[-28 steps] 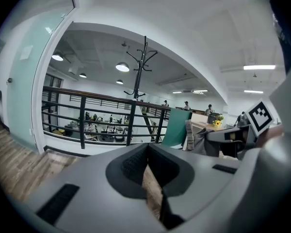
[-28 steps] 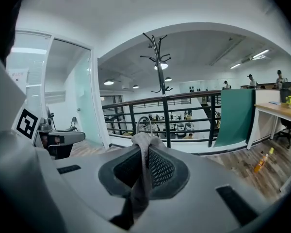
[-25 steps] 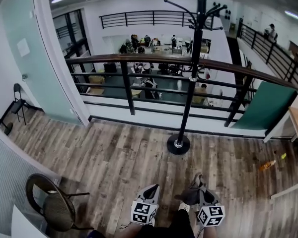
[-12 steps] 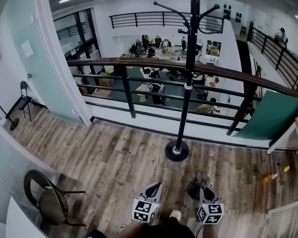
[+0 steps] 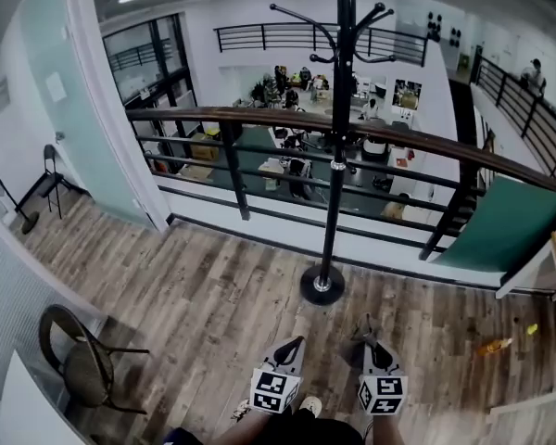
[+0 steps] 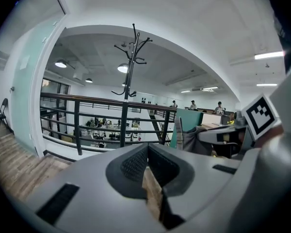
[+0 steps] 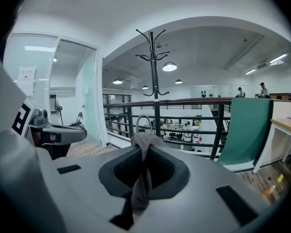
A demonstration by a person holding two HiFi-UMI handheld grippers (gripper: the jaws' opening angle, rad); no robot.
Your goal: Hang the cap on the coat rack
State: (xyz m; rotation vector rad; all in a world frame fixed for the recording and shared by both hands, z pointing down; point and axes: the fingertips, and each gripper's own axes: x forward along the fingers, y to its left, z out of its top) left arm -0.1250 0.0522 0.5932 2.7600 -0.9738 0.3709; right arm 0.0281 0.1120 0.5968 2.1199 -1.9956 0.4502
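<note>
- The left tongs [image 6: 146, 150] are pressed together at the tips with nothing between them, held low in front of the person over the wooden floor [image 5: 204, 295].
- The coat rack [image 5: 334, 193] stands ahead of both tongs, its round base on the floor just short of the railing [image 5: 259, 117]. Its hooks [image 6: 132, 47] fan out near the top of the pole, well above where the tongs are held.
- The right tongs [image 7: 144, 155] are shut on the cap [image 7: 144, 141], pinching a fold of its grey fabric. The rest of it bunches just past the tips, and a thin loop stands up behind it.
- I'd call this the approach: the cap is gripped and carried, but it is well apart from the rack and not yet on any hook.
- Next, as I judge it, the right tongs must get close to the pole, rise to hook height and drape the fabric over a prong before letting go. The empty left tongs could steady the cap.
</note>
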